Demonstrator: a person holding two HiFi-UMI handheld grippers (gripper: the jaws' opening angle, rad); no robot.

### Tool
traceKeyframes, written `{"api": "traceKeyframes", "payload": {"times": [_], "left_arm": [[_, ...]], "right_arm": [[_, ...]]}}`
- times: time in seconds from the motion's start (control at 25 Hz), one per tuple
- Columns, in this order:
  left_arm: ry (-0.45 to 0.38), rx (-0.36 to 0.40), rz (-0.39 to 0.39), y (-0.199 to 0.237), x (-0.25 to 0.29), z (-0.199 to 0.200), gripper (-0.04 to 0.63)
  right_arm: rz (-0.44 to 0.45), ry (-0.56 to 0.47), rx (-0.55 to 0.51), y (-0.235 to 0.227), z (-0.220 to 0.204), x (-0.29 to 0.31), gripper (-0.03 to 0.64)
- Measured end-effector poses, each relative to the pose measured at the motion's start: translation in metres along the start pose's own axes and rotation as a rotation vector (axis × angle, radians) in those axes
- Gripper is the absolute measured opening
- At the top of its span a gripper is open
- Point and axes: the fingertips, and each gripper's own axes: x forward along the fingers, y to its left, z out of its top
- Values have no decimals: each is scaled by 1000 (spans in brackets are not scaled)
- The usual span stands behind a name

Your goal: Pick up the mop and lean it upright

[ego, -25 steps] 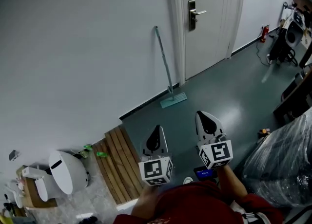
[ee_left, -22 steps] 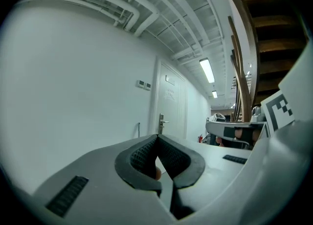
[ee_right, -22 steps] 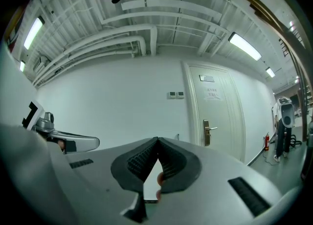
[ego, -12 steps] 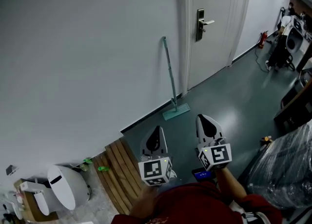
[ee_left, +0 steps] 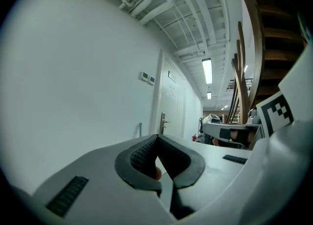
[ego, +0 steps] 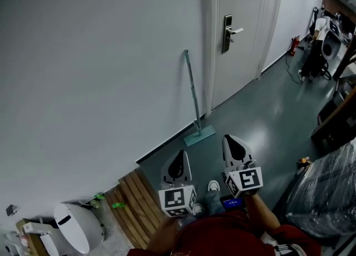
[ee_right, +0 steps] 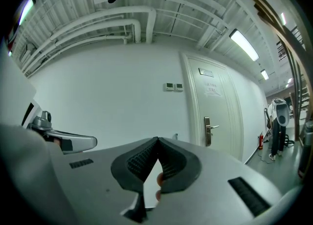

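The mop (ego: 193, 99) leans upright against the white wall just left of the door, its teal flat head (ego: 199, 135) on the floor by the skirting. Only the tip of its handle (ee_left: 140, 129) shows in the left gripper view. My left gripper (ego: 179, 162) and right gripper (ego: 236, 144) hang side by side close to my body, well short of the mop and touching nothing. Both pairs of jaws are shut, tips meeting, with nothing between them.
A white door (ego: 239, 32) with a lever handle (ego: 229, 26) stands right of the mop. Wooden slats (ego: 133, 193) and a white round bin (ego: 78, 227) lie at lower left. A plastic-wrapped bulk (ego: 328, 193) and equipment (ego: 317, 49) crowd the right side.
The view has tilted upward and drawn back slightly: the mop and door sit lower and nearer the centre. My shoes have come into sight. Both grippers keep their places, shut.
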Motion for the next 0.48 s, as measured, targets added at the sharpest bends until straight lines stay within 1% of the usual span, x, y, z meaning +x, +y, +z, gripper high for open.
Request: {"api": "traceKeyframes", "payload": {"times": [0.24,0.48], "left_arm": [[-9,19,7,15,46,3,12],[-6,27,26,29,122,13,12]], "right_arm": [[16,0,9,-15,-7,49,18],[34,-7,16,-51,-4,118,18]]}}
